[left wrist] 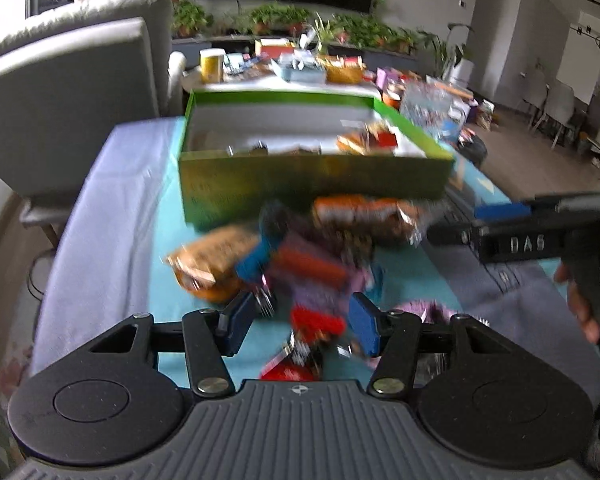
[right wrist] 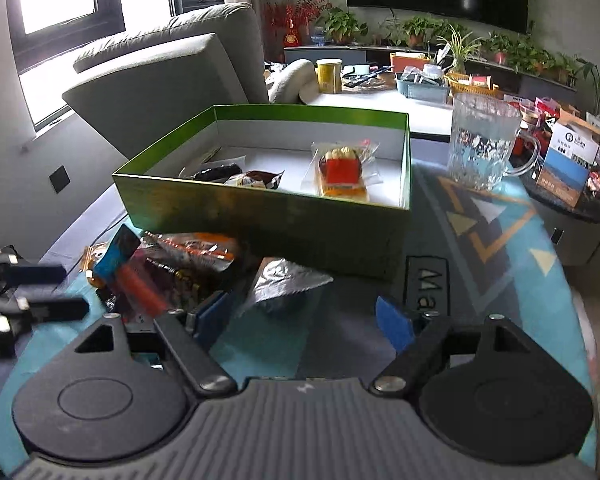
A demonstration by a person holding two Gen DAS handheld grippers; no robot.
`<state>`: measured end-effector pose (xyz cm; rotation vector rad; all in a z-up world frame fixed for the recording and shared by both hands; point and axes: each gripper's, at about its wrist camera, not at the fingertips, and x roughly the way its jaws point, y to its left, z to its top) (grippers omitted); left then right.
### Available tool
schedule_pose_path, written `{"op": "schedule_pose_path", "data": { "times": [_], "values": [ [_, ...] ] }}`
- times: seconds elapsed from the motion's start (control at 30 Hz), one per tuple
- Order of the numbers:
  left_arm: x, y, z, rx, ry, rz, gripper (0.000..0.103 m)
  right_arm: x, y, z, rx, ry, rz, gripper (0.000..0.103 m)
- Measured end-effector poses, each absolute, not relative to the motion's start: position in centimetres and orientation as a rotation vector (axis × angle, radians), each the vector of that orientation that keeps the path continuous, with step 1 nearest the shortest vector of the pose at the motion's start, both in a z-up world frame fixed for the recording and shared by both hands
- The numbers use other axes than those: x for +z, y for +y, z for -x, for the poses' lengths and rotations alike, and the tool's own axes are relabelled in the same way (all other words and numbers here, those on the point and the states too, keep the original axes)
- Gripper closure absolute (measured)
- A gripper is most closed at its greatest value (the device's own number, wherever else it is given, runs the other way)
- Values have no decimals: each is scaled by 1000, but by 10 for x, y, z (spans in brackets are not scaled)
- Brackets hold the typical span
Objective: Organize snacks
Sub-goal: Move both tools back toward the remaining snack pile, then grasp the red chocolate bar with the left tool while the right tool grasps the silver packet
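Note:
A green box (right wrist: pixel 260 208) stands open on the teal mat, with a red-labelled packet (right wrist: pixel 340 172) and dark packets (right wrist: pixel 220 172) inside. A heap of snack packets (left wrist: pixel 300 256) lies against its front wall, blurred in the left wrist view. My left gripper (left wrist: pixel 302 324) hangs over the near edge of the heap, its blue pads apart, with a red packet (left wrist: pixel 318 320) lying between them; no pad visibly presses on it. My right gripper (right wrist: pixel 304 318) is wide open just short of a silver foil packet (right wrist: pixel 288 284), holding nothing. It enters the left wrist view from the right (left wrist: pixel 452 224).
A glass mug (right wrist: pixel 484 140) and a small printed carton (right wrist: pixel 572 160) stand right of the box. A grey sofa (right wrist: pixel 160 80) rises behind it on the left. Beyond is a cluttered white table (right wrist: pixel 380 100) with a yellow can (right wrist: pixel 329 76). A hand (left wrist: pixel 580 304) grips the right tool.

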<state>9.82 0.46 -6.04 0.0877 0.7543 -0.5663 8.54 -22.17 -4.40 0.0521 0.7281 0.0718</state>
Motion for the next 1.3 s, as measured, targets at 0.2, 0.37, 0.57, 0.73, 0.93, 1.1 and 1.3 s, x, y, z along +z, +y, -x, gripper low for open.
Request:
{"op": "schedule_pose_path", "data": {
  "times": [0.2, 0.37, 0.57, 0.73, 0.93, 1.1, 1.3],
  "values": [
    [-80, 2, -98, -580, 793, -100, 69, -50, -218, -83, 62, 741, -40, 47],
    [-88, 2, -93, -580, 797, -130, 79, -62, -215, -89, 54, 758, -26, 47],
    [-88, 6, -89, -573, 788, -111, 80, -71, -208, -102, 62, 755, 7, 47],
    [-87, 8, -89, -558, 799, -95, 77, -76, -196, -109, 75, 730, 93, 47],
    [-90, 2, -87, -540, 792, -138, 66, -84, -195, -122, 59, 727, 108, 47],
    [-89, 4, -87, -555, 793, -116, 79, -84, -196, -124, 79, 709, 93, 47],
    [-73, 8, -87, -552, 765, -87, 79, -67, -209, -108, 86, 720, 17, 54]
  ]
}}
